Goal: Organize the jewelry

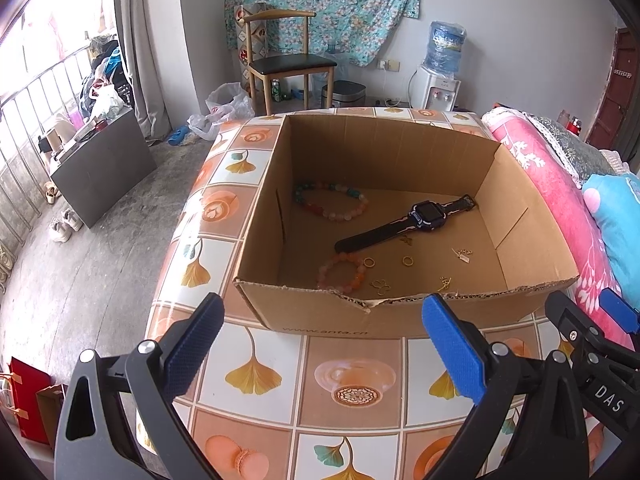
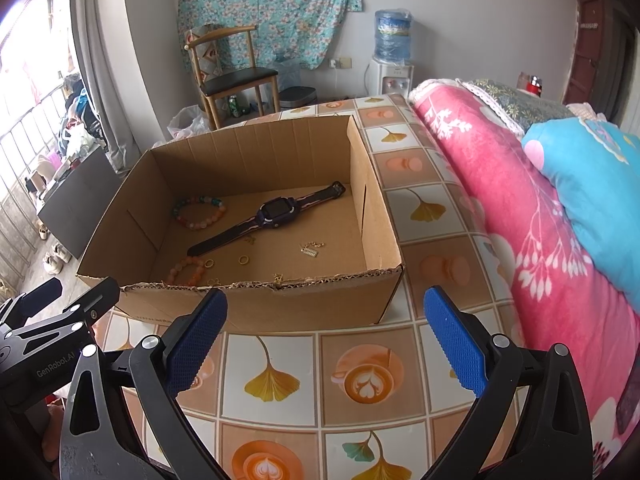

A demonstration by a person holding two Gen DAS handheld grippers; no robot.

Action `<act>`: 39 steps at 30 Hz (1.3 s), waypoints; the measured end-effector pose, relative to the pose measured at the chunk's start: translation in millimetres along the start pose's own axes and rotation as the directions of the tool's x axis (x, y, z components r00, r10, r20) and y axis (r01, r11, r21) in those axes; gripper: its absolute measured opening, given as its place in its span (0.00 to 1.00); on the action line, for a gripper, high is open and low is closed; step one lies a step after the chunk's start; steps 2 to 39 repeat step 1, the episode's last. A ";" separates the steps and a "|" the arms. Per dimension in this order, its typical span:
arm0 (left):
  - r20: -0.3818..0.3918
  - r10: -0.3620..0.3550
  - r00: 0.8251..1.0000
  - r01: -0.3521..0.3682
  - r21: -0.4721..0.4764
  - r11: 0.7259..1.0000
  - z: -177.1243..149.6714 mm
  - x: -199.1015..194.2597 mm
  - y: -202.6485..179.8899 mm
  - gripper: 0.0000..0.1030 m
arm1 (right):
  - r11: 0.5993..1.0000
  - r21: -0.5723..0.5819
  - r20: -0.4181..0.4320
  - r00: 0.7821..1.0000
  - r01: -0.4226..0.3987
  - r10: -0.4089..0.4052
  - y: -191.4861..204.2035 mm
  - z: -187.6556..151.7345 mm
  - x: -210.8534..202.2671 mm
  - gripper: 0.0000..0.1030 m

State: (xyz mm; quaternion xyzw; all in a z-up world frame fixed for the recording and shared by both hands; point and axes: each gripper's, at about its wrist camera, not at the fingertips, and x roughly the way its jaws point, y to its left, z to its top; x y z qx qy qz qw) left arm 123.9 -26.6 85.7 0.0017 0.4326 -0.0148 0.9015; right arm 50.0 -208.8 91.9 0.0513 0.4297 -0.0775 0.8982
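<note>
Overhead, both tongs hang wide and empty above the tiled surface (image 1: 320, 360), just short of the near wall of an open cardboard box (image 1: 384, 316). The left tongs (image 1: 320, 352) face the box's torn front rim; the right tongs (image 2: 326, 344) face its near right corner. Inside the box lie a dark watch (image 1: 424, 216) stretched diagonally across the floor, a multicoloured bead bracelet (image 1: 332, 200) toward the far left, a pink-orange bead bracelet (image 1: 340, 276) close to the front wall, two small gold rings (image 1: 407, 261) and several thin gold chain pieces (image 1: 462, 255) scattered to the right. The front rim partly hides the nearest pieces in the right view, while the left view looks further down onto them. A pink floral blanket (image 2: 500, 184) on a bed presses against the surface's right edge, with a blue pillow (image 2: 592, 184) on it, leaving little room on that side. The left edge drops to bare floor (image 1: 88, 272). Beyond the box stand a wooden chair (image 1: 288, 60) and a water dispenser (image 1: 436, 80). The left view catches the other tool's black frame at its right margin; the right view shows the same at its left.
</note>
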 end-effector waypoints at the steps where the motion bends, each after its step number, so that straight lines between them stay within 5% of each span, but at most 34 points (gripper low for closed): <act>1: -0.001 0.002 1.000 -0.002 -0.001 1.000 0.0 -0.1 -0.4 0.95 | 1.000 0.000 0.000 1.000 -0.001 0.001 0.0 -0.1 -0.1 0.92; 39: -0.001 0.002 1.000 -0.002 -0.001 1.000 0.0 -0.1 -0.4 0.95 | 1.000 0.000 0.000 1.000 -0.001 0.001 0.0 -0.1 -0.1 0.92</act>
